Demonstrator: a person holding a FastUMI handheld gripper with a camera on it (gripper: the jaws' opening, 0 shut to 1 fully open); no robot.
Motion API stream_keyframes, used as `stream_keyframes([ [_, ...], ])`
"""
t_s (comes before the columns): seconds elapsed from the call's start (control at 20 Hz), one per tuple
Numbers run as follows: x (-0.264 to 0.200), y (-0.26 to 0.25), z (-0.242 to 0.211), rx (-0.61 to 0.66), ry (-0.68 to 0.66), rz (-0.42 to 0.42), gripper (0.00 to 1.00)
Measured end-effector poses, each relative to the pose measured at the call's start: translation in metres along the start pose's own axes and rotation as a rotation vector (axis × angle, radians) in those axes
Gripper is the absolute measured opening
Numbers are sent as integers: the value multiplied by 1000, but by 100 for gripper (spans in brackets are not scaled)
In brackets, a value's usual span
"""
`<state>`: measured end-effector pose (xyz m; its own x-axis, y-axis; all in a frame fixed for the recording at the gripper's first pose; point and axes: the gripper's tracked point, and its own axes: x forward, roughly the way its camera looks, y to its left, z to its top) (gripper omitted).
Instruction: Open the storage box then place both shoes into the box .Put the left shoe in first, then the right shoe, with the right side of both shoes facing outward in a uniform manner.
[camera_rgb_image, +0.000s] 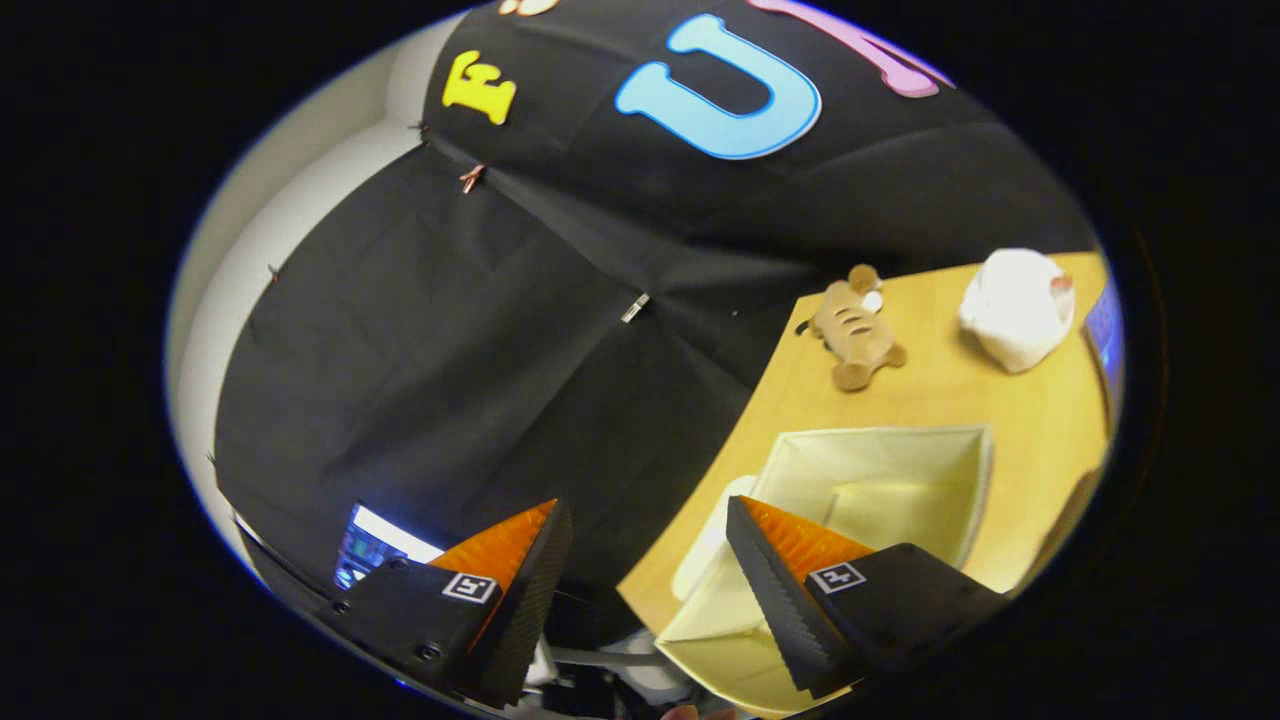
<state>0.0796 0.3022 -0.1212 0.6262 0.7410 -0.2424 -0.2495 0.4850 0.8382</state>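
Observation:
The cream fabric storage box (900, 470) stands open on the wooden table (930, 395), and the part of its inside that shows holds nothing. Its lid flap (705, 600) hangs out over the table's edge on the side nearest me. My gripper (645, 505) is open with nothing between its fingers. It is held tilted, above and off the table's edge. The right finger (790, 570) overlaps the box's near corner in the view, while the left finger (510, 570) is over the black cloth wall.
Beyond the box, a brown striped plush toy (855, 325) lies on the table, and a white soft object (1015, 305) sits further along near the far edge. A lit screen (365, 545) shows beside the left finger. The black cloth wall (480, 330) rises past the table's edge.

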Motion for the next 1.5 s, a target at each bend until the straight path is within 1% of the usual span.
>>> stream_keyframes([
  [0.2,-53,-38,1,-234,-26,-168,97],
  [0.4,-113,-74,8,-380,-78,-322,98],
  [0.45,-128,-85,7,-394,-83,-364,98],
  [0.6,-176,-117,-2,-373,-87,-456,98],
  [0.7,-200,-142,-18,-364,-69,-510,98],
  [0.8,-217,-172,-41,-363,-36,-572,96],
  [0.85,-222,-188,-53,-362,-6,-600,92],
  [1.0,-230,-240,-83,-354,69,-694,87],
  [1.1,-227,-265,-98,-303,103,-732,81],
  [1.15,-224,-277,-103,-295,112,-747,71],
  [1.25,-220,-302,-111,-302,148,-790,60],
  [1.4,-203,-326,-119,-310,200,-810,59],
  [1.45,-198,-332,-122,-310,210,-819,56],
  [1.5,-194,-337,-122,-309,214,-831,55],
])
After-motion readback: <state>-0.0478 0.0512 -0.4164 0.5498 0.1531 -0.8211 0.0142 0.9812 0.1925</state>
